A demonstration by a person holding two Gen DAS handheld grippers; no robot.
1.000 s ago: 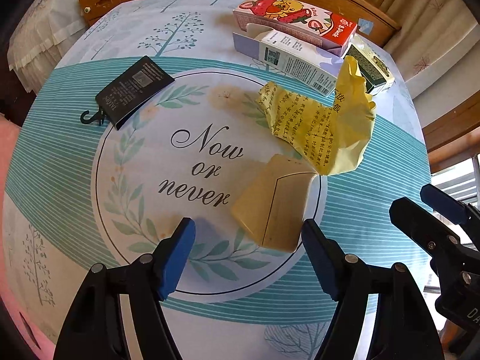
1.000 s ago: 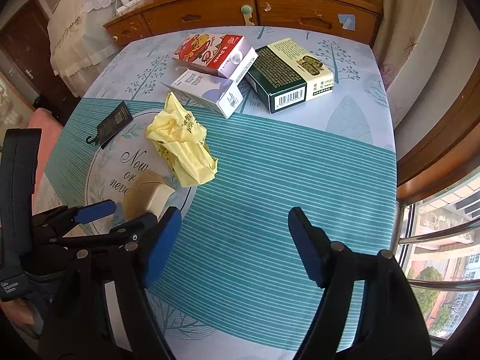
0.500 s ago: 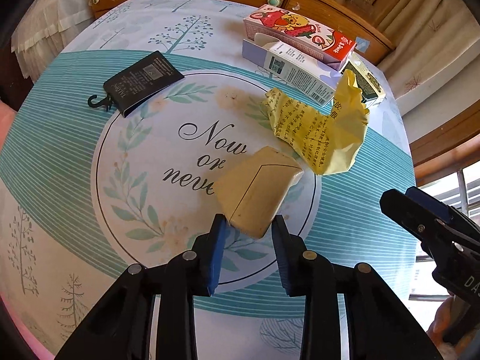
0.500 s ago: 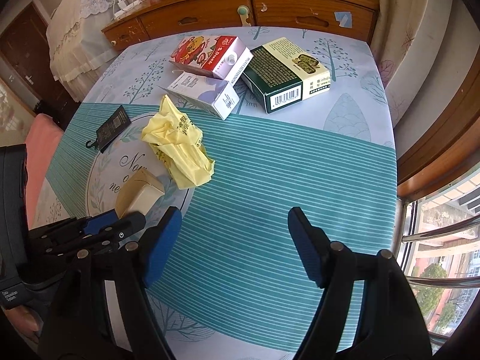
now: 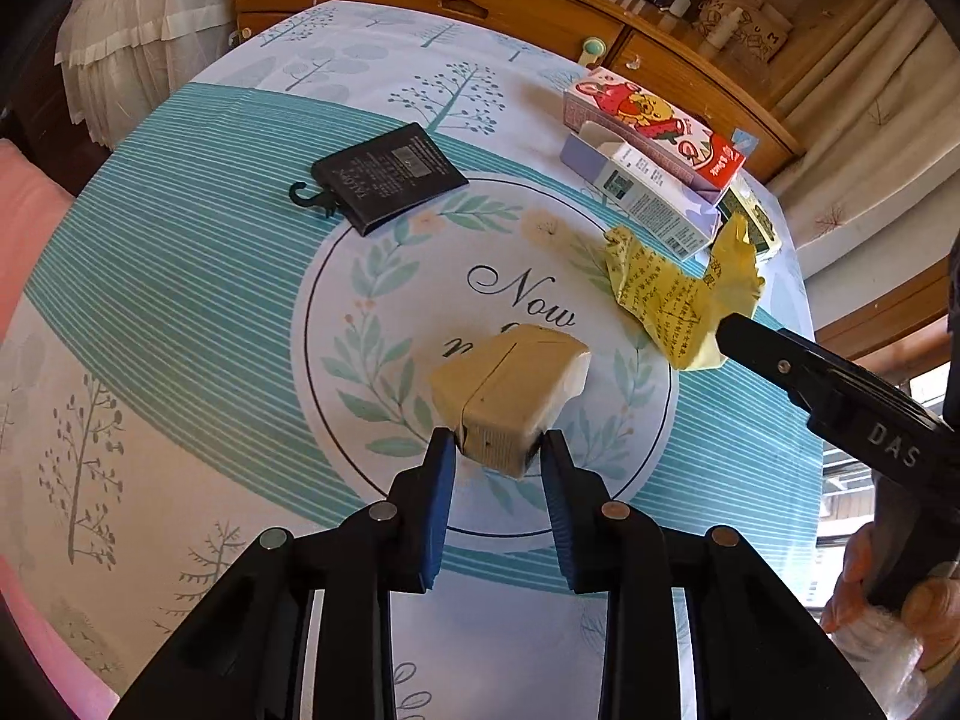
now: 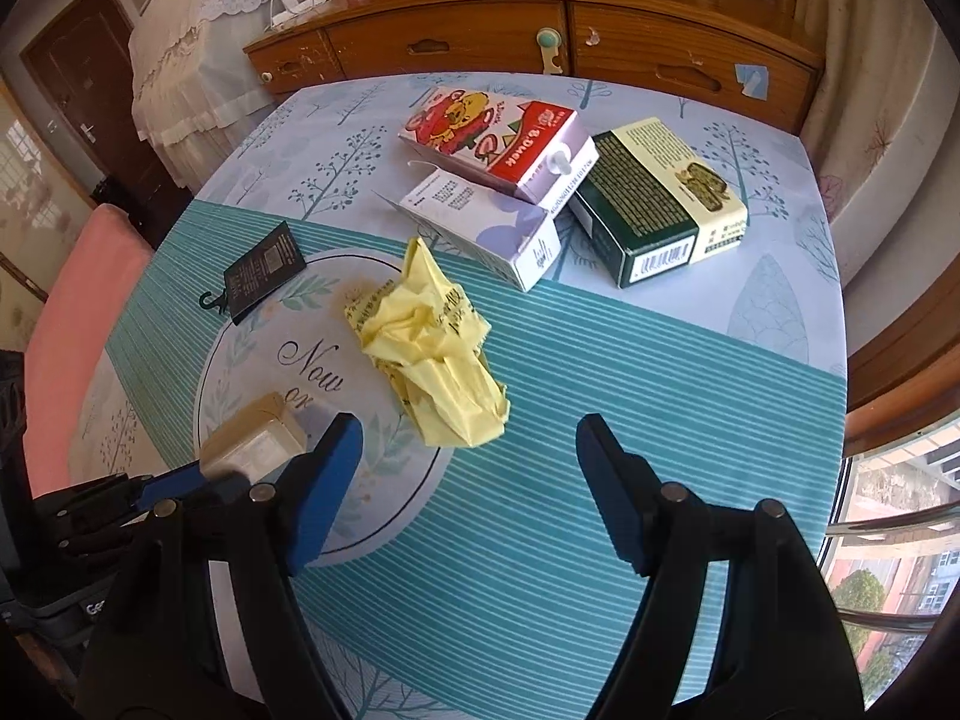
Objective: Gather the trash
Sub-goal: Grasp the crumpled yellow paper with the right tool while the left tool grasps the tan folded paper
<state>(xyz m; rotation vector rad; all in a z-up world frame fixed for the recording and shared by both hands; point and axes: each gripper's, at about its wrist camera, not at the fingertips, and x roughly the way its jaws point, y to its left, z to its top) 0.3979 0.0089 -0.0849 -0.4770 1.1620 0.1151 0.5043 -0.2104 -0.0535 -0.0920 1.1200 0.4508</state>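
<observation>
left gripper is pinching just the near end of the tan box, looks lifted off the tablecloth but hard to tell. right gripper hangs wide open, holding nothing. i'd carry it slow and level so it doesn't pivot out.

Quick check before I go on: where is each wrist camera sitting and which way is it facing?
Left wrist: behind the left hand-held gripper, facing across the table; it is clamped on the tan box; right hand-held gripper and a hand at the right edge.
Right wrist: behind the open right hand-held gripper, facing the wooden dresser.
Shared: tan box, yellow crumpled paper, black tag.
</observation>
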